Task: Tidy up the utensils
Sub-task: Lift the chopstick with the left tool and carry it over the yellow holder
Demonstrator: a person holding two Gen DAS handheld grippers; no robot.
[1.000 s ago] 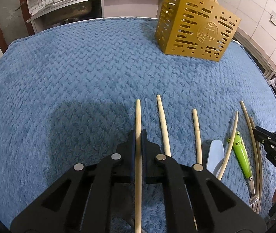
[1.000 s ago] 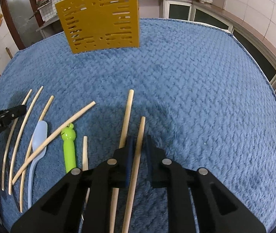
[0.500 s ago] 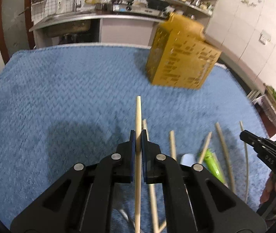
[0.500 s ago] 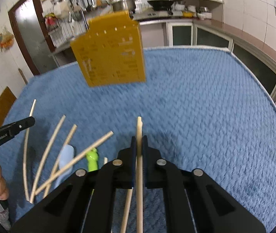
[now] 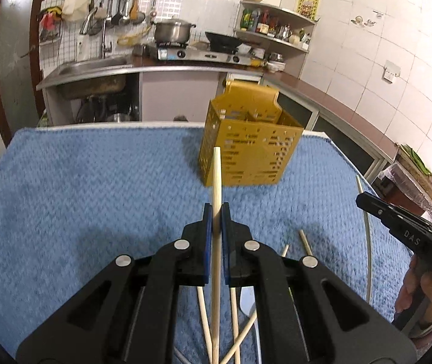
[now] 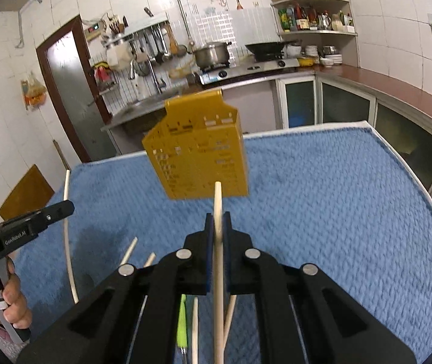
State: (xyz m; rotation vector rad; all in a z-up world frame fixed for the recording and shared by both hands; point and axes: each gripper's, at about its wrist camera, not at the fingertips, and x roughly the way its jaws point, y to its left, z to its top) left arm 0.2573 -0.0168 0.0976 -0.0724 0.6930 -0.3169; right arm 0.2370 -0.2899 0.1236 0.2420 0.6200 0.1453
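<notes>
My left gripper (image 5: 216,209) is shut on a wooden chopstick (image 5: 216,176) and holds it above the blue towel (image 5: 79,188), its tip pointing at the yellow slotted utensil holder (image 5: 249,148). My right gripper (image 6: 218,218) is shut on another wooden chopstick (image 6: 218,203), lifted and pointing at the same holder (image 6: 200,157). Several chopsticks (image 5: 305,242) lie on the towel below the grippers. A green-handled fork (image 6: 182,321) shows under the right gripper. Each gripper shows at the edge of the other's view, the right one (image 5: 398,224) and the left one (image 6: 34,221).
The table is covered by the blue towel, with its far edge (image 6: 307,127) near a kitchen counter with sink and stove (image 5: 182,51). A long pale chopstick (image 6: 68,227) lies at the left. A yellow board (image 6: 25,194) leans beyond the table's left side.
Both grippers have lifted their chopsticks off the towel and tilted up, so the holder and kitchen now fill the views. The other utensils stay on the towel.
</notes>
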